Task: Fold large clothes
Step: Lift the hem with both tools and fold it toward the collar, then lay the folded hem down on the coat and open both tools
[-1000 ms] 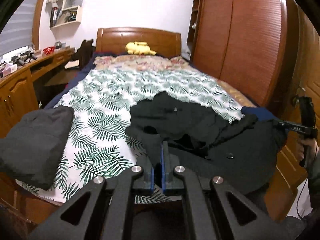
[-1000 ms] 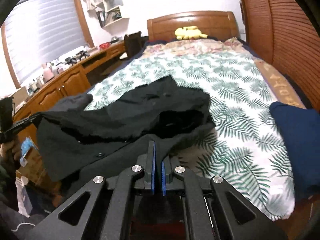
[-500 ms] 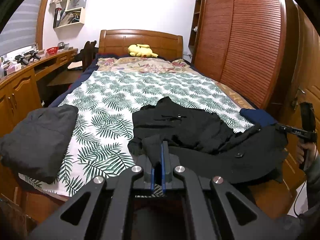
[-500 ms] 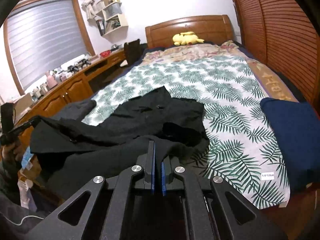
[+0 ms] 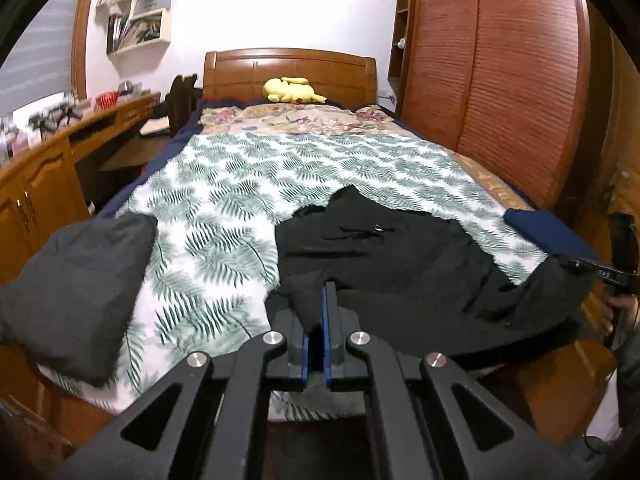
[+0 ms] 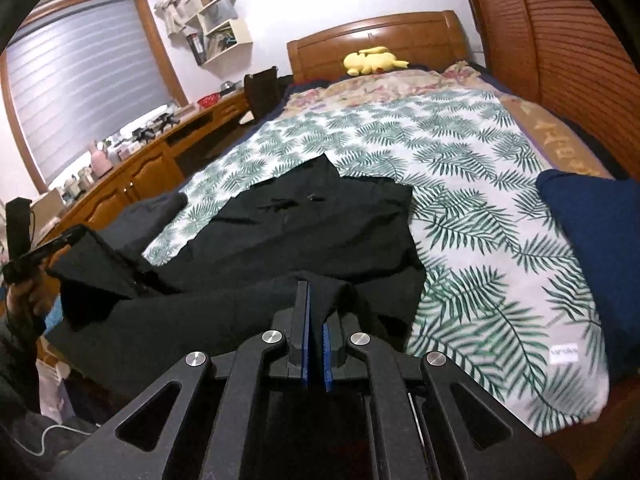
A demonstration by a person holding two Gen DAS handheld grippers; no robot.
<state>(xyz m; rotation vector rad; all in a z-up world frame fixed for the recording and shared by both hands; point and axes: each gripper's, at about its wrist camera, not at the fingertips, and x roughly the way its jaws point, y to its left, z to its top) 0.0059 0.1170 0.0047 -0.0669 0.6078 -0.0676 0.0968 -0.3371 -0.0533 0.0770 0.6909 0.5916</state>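
A grey bundle is seen at the bed's left edge. The black coat is spread over the bed's foot end w/ its near edge lifted: one corner is pinched by the left gripper, jaws pressed together on cloth. The other corner is pinched likewise by the right gripper; a navy cushion lies far right.

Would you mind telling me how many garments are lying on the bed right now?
3: black garment at the foot, pinched by both grippers; grey one at the left corner; navy one at the right edge. Others may be hidden.
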